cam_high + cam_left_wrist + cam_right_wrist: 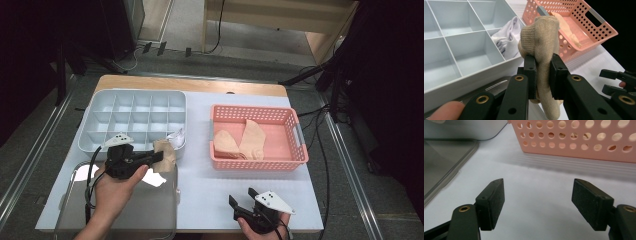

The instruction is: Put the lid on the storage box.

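Note:
My left gripper (156,156) (543,75) is shut on a folded beige sock (164,154) (541,42), held just in front of the near right corner of the pale grey divided organiser (95,117) (461,75). A white sock (177,136) (507,37) lies in that corner compartment. The pink perforated basket (295,157) (604,27) (574,142) holds more beige socks (240,140) (571,32). My right gripper (241,196) (537,202) stands open over the white mat near the front edge, nothing between its jaws.
A clear plastic lid (125,200) (444,162) lies flat at the front left of the mat (210,185), under my left hand. The table's wooden edge (200,84) runs along the back. Dark stands and cables surround the table.

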A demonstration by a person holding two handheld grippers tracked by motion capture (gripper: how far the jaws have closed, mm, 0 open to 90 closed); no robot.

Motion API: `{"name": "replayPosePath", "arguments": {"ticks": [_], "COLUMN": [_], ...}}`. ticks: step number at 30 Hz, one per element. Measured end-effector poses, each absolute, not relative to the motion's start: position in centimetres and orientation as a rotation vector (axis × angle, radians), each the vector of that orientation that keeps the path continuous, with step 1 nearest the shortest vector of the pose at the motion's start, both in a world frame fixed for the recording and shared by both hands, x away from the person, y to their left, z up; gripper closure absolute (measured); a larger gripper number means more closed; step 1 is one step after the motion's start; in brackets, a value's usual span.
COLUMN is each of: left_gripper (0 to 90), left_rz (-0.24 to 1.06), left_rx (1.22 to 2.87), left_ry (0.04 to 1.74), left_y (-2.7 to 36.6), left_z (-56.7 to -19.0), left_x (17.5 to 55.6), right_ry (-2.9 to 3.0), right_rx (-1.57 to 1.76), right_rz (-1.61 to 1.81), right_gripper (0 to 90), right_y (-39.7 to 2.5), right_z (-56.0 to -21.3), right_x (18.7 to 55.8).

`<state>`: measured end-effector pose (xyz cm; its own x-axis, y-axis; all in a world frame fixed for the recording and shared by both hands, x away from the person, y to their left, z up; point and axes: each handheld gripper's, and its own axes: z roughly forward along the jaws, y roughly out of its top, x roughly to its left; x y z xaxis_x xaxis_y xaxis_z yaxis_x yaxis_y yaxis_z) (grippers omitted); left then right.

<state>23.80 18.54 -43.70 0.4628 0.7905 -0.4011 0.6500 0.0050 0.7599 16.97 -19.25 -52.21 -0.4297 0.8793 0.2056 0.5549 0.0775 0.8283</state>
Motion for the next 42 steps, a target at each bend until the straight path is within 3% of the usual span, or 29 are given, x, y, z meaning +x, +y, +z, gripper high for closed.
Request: {"name": "replayPosePath", "arguments": {"ticks": [42], "left_gripper": [79.3], "left_rz": [0.283], "left_rx": [1.641], "left_ry": [1.335], "left_y": [22.0], "left_z": [-42.5], "left_x": [26.9], "right_ry": [2.011], "right_rx": [1.429], "right_rz": [1.289], "right_gripper": [26.7], "right_y": [-19.3], "right_z": [-52.2], "right_x": [17.0]}}
